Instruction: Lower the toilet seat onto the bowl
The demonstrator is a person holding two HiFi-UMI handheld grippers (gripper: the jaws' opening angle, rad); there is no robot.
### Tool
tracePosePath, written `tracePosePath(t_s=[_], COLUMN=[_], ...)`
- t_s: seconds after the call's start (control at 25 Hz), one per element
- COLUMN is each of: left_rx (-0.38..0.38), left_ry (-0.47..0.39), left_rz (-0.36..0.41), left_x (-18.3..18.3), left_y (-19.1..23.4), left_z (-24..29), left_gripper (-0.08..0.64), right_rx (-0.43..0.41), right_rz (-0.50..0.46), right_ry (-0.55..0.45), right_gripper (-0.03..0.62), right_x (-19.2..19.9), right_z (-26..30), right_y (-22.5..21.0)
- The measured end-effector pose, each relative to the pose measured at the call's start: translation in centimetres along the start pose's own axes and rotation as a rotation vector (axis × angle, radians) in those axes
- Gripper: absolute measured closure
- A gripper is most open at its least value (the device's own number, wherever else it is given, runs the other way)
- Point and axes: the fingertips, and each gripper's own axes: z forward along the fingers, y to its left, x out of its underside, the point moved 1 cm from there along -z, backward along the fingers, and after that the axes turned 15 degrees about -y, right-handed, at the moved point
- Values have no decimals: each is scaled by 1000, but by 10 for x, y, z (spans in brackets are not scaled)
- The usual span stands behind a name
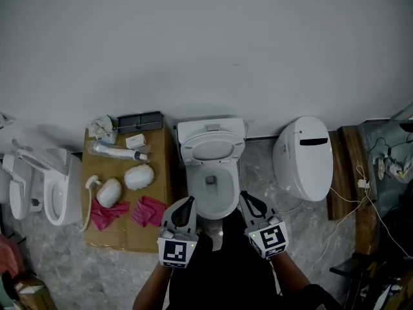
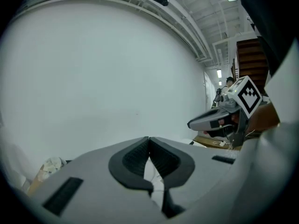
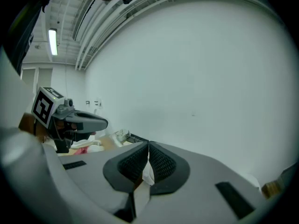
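A white toilet stands against the wall in the head view. Its seat [image 1: 211,141] is raised and leans back toward the tank, and the bowl [image 1: 215,202] is uncovered below it. My left gripper [image 1: 189,201] hovers at the bowl's near left rim, shut and empty. My right gripper [image 1: 245,196] hovers at the near right rim, also shut with nothing held. In the left gripper view the jaws [image 2: 149,140] meet, with the right gripper [image 2: 219,118] beside them. In the right gripper view the jaws [image 3: 148,144] meet too, with the left gripper [image 3: 77,121] at the left.
Left of the toilet, a brown board [image 1: 151,234] carries pink gloves [image 1: 150,210], white round things [image 1: 139,176], a tube and a black tray [image 1: 139,121]. Another toilet [image 1: 58,189] stands far left. A closed white toilet [image 1: 303,157] is at the right, with wooden planks [image 1: 345,173] and cables beyond.
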Motion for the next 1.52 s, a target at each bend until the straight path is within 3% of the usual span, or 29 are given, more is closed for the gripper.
tracePosePath(t_s=[0.08, 0.28, 0.48, 0.6, 0.8, 1.16, 1.52], left_rx=[44, 82, 74, 116, 220, 366, 404], left_ry=[0, 93, 197, 300, 432, 600, 649], left_rz=[21, 37, 95, 118, 204, 310, 341], left_x=[6, 33, 82, 124, 179, 259, 285], left_y=[1, 14, 46, 59, 74, 97, 101], left_z=[23, 80, 133, 163, 204, 240, 251], left_gripper=[550, 547, 545, 449, 422, 393, 393], right_rx=[-38, -172, -246, -283, -366, -421, -454], right_rz=[-16, -20, -85, -124, -189, -294, -388], right_ry=[35, 154, 258, 346, 480, 599, 664], right_gripper=[563, 561, 545, 484, 457, 449, 449], right_x=[11, 48, 85, 114, 166, 238, 277], right_z=[19, 63, 109, 132, 168, 221, 233], right_y=[-19, -61, -102, -122, -138, -160, -168])
